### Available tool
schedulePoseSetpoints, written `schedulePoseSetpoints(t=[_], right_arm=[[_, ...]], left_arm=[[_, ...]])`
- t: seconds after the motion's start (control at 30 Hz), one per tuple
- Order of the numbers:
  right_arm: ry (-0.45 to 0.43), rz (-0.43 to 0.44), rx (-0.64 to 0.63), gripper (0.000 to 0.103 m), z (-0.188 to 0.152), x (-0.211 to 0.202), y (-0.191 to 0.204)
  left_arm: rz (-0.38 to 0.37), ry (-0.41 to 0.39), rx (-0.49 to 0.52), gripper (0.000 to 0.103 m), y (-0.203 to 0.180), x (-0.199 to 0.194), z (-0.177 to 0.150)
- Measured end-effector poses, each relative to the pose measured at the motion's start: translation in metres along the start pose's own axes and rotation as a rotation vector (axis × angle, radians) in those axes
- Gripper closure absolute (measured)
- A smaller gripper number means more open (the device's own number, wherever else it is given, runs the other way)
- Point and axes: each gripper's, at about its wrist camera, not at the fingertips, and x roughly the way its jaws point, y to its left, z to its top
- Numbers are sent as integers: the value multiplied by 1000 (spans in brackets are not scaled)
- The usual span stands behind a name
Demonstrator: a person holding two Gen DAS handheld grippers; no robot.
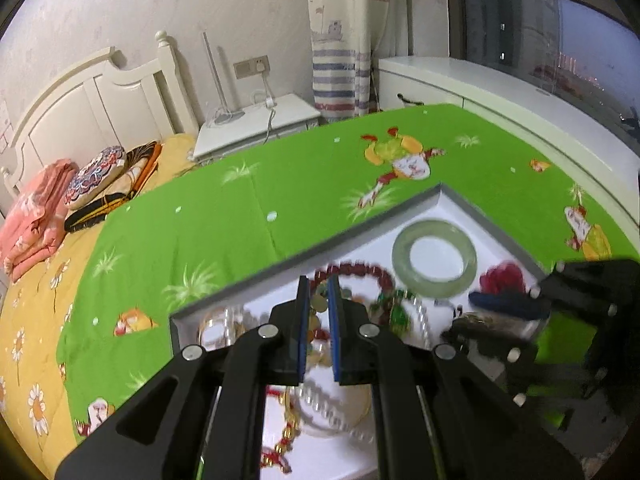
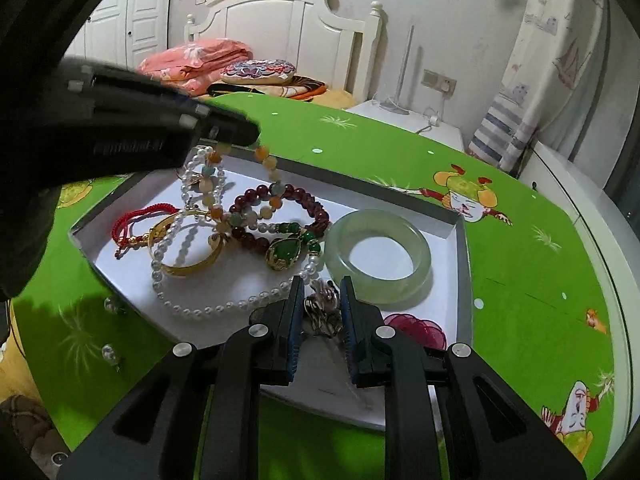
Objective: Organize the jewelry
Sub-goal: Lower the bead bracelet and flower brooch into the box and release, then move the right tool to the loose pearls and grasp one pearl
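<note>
Jade bangle (image 2: 378,256): smooth, translucent ring in tray (image 2: 460,280).

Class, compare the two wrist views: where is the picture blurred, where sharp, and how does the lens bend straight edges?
Left wrist view: jewelry in the tray is smeared, the jade bangle clearer. Right wrist view: the jade bangle and pearl necklace look sharp; the left gripper is blurred. Both views bow the tray's edges.

A green cartoon-print cloth (image 2: 520,280) carries a shallow grey-rimmed tray (image 2: 466,280).
</note>
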Motion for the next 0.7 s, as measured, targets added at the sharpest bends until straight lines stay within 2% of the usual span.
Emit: schedulePoseSetpoints(t=[0.17,0.27,0.37,0.4,0.47,0.57,0.6,0.67,0.7], right_arm=[[27,29,21,84,-2,2,4],[20,45,40,80,-1,-2,4],[-4,51,59,69,0,-12,5],[-12,56,65,65,2,-15,5],[-39,68,85,58,3,-25,6],[-81,80,105,51,2,-41,9],[-94,81,107,49,1,-48,11],[-107,79,105,47,-1,-55,13],[-116,77,105,46,-3,-61,15]], left_arm=[[12,39,-48,94,14,3,-23],[11,55,-67,94,23,4,-35],[3,64,-93,92,29,-1,-47],[2,61,-105,88,32,-5,-51],[22,38,-135,58,36,-15,-59],[47,-10,-175,40,39,-34,-69],[72,-30,-191,35,40,-42,-73],[127,-83,-214,17,41,-60,-82],[146,-105,-222,13,42,-68,-88]])
